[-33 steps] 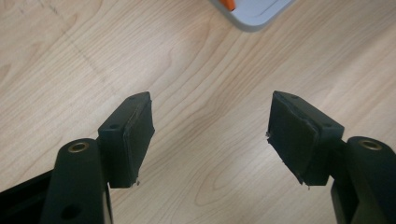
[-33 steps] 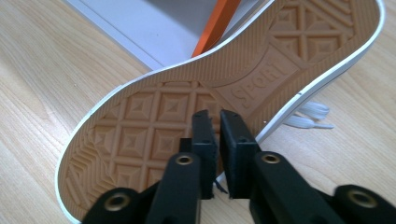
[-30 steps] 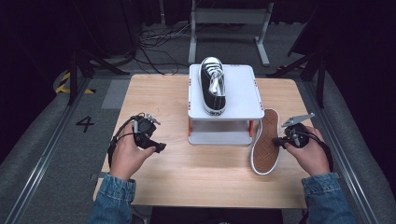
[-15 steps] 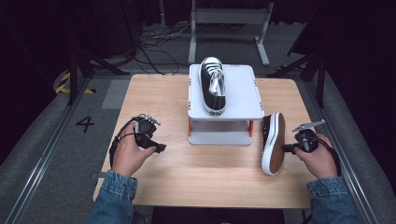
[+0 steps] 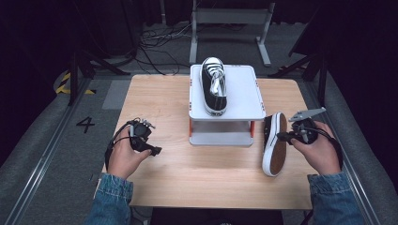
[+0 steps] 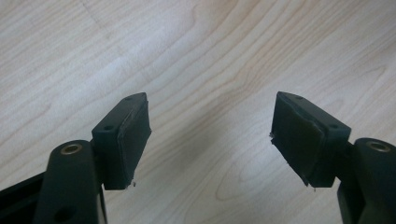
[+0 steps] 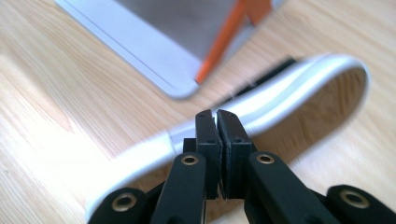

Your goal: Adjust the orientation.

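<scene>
Sneakers of one pair are being gathered onto the white stand (image 5: 244,101) at the middle of the counter (image 5: 169,101), judging from how things lie: one black sneaker (image 5: 214,86) already sits upright on the stand's top, toe toward the far side, on its left half, which leaves the right half bare for its mate. That second sneaker (image 5: 273,145) stands on its edge on the counter just beside the stand's right front leg, tan sole turned toward the right hand, white rim outward. The right tongs (image 5: 280,136) are pinched together on its sidewall; in the right gripper view the pads (image 7: 208,140) meet almost flat, with the white rubber rim (image 7: 280,100) curving away behind them, so the grip looks thin and near the edge. Held on its side like this, the shoe probably has to be turned sole-down before it can rest next to the other. The left tongs (image 5: 152,151) hover spread wide over bare wood near the left front, holding nothing, likely kept clear as a spare hand for steadying.
</scene>
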The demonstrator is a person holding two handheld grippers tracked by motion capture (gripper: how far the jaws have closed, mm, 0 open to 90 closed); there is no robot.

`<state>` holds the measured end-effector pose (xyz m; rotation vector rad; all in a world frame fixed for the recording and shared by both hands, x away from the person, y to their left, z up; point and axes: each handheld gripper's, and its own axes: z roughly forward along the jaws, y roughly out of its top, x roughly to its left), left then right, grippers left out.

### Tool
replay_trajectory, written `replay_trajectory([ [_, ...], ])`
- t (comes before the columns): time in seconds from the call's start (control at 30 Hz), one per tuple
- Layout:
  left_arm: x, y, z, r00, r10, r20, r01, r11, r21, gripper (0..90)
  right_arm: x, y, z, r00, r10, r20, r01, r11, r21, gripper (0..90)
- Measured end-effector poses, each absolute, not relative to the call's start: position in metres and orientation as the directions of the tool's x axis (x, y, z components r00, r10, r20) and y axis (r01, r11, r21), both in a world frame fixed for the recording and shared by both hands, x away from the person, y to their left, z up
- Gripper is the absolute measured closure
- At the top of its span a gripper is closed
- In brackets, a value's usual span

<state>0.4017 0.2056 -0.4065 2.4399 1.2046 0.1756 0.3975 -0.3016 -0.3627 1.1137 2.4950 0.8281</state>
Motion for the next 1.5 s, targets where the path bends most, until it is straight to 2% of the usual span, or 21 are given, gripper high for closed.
replay_trajectory([
  [0.1,0.399,0.207,-0.408,0.617,0.785,-0.062,0.73,-0.541,0.418,28.6,0.404,-0.287,-0.37,-0.684,0.728,-0.046,0.563,0.568,0.6,87.8],
  [0.27,0.399,0.212,-0.413,0.61,0.79,-0.055,0.735,-0.538,0.413,28.7,0.409,-0.287,-0.386,-0.682,0.729,-0.052,0.586,0.588,0.557,88.7],
  [0.33,0.399,0.213,-0.414,0.607,0.792,-0.059,0.738,-0.534,0.413,28.7,0.409,-0.29,-0.388,-0.68,0.733,-0.018,0.594,0.564,0.574,89.4],
  [0.53,0.403,0.208,-0.411,0.616,0.785,-0.065,0.729,-0.536,0.425,29.3,0.402,-0.304,-0.385,-0.668,0.744,-0.029,0.582,0.546,0.603,90.0],
  [0.87,0.414,0.19,-0.41,0.652,0.755,-0.077,0.705,-0.565,0.429,29.2,0.382,-0.352,-0.379,-0.564,0.825,-0.021,0.636,0.451,0.626,90.0],
  [0.97,0.419,0.184,-0.41,0.667,0.742,-0.076,0.695,-0.582,0.422,29.2,0.374,-0.37,-0.381,-0.498,0.865,-0.057,0.674,0.428,0.602,90.0],
  [1.13,0.423,0.178,-0.408,0.678,0.731,-0.073,0.683,-0.59,0.431,29.2,0.368,-0.388,-0.387,-0.461,0.887,-0.019,0.7,0.377,0.607,90.0],
  [1.2,0.424,0.174,-0.408,0.681,0.728,-0.077,0.683,-0.594,0.425,29.2,0.365,-0.392,-0.391,-0.444,0.894,-0.061,0.723,0.397,0.566,90.0],
  [1.23,0.425,0.17,-0.409,0.691,0.718,-0.081,0.675,-0.601,0.427,29.2,0.364,-0.396,-0.398,-0.425,0.899,-0.104,0.756,0.416,0.505,90.0],
  [1.27,0.425,0.17,-0.409,0.691,0.718,-0.081,0.675,-0.601,0.427,29.1,0.364,-0.396,-0.398,-0.425,0.899,-0.104,0.756,0.416,0.505,90.0],
  [1.37,0.425,0.168,-0.409,0.695,0.714,-0.082,0.671,-0.605,0.428,29.2,0.365,-0.411,-0.421,-0.391,0.913,-0.118,0.818,0.404,0.41,90.0],
  [1.43,0.426,0.169,-0.408,0.694,0.716,-0.079,0.671,-0.603,0.431,29.1,0.363,-0.417,-0.428,-0.386,0.92,-0.063,0.812,0.372,0.45,90.0],
  [1.5,0.426,0.17,-0.407,0.691,0.718,-0.083,0.674,-0.597,0.435,29.1,0.361,-0.419,-0.424,-0.391,0.919,-0.053,0.807,0.37,0.46,90.0],
])
